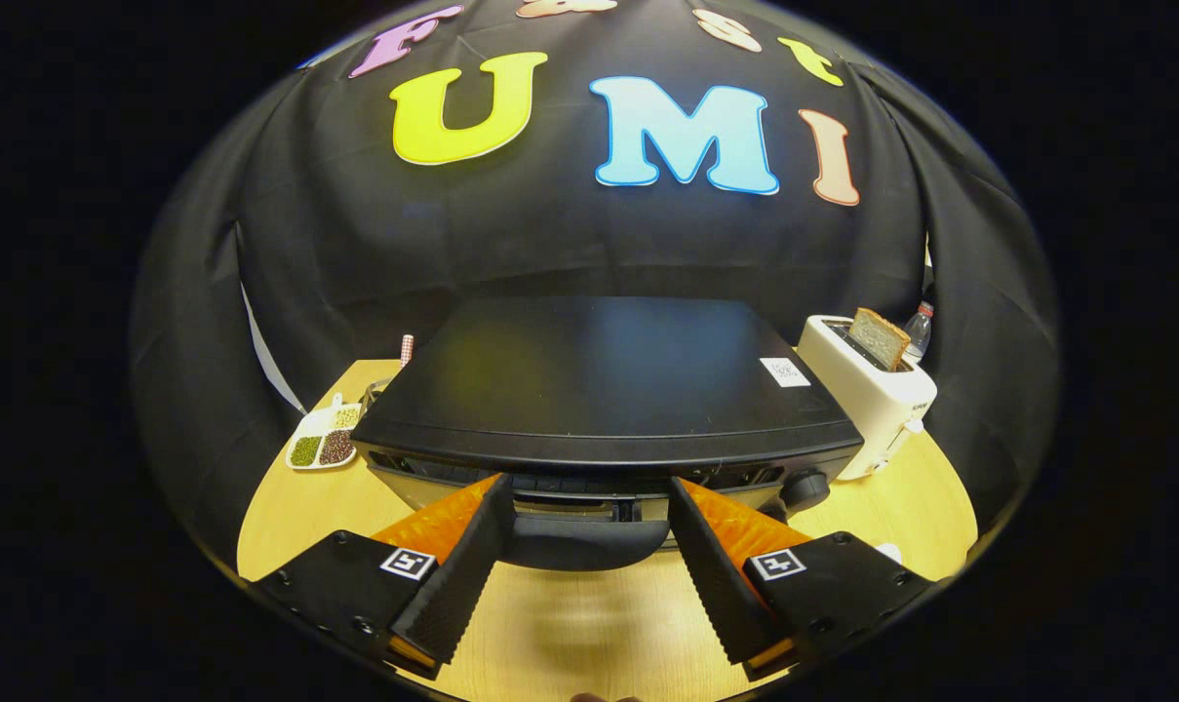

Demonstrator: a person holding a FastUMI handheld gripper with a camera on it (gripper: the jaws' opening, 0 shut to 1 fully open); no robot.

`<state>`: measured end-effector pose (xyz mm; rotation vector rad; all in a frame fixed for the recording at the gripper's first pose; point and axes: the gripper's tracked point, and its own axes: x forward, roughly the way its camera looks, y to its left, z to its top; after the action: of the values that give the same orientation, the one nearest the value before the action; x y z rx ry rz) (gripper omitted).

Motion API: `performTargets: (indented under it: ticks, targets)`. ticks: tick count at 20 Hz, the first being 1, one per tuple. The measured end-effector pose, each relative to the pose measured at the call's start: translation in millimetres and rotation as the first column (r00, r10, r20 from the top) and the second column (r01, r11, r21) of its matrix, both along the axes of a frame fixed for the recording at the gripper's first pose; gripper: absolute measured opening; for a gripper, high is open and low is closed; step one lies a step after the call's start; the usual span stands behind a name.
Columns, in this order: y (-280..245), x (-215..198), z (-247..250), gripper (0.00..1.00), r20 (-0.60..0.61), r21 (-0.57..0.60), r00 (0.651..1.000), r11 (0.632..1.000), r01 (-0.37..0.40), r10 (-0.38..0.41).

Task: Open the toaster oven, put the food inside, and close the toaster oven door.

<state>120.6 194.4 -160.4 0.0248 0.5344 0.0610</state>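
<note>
1. Claw (589, 512) spread wide, fingers apart and clamped on nothing, hovering low over the worktop (589, 624).
2. Toaster oven (604, 390) sat dead ahead, black, flat top seen from above, front edge just over the fingertips.
3. Door handle (584, 543) lay between the two fingers, a dark curved bar along the oven's lower front; each end close to a finger, contact not clear enough to call.
4. Control knob (805, 487) sat at the oven's right front corner, just beyond the right finger.
5. White label (784, 371) stuck on the oven's top near its right edge.
6. White toaster (867, 390) stood right of the oven, just beside its right side, angled away toward the back.
7. Slice of bread (879, 337) stuck upright out of the toaster's slot.
8. Bottle (920, 330) peeked up behind the toaster against the cloth wall.
9. Divided dish (324, 437) rested left of the oven near the worktop's left edge, holding green and dark red beans in separate sections.
10. Small checkered item (407, 348) stood behind the oven's left rear corner, too small to tell.
11. Bare wood stretched between and below the fingers, open room toward the worktop's near edge.
12. Bare strips also lay either side of the oven's front, left toward the dish and right under the toaster.
</note>
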Motion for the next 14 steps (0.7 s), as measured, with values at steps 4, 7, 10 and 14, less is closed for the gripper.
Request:
performTargets:
  ticks: [4,7,10,14]
  targets:
    - [0,-13,-4,1.00,-0.006,-0.003,1.000,1.000,0.005,-0.005]
    - [0,-22,-8,1.00,-0.023,-0.006,1.000,1.000,0.010,-0.010]
    - [-1,-25,-9,1.00,-0.031,0.007,0.999,1.000,0.017,-0.017]
    - [-1,-31,-12,1.00,-0.050,0.001,0.999,1.000,0.016,-0.016]
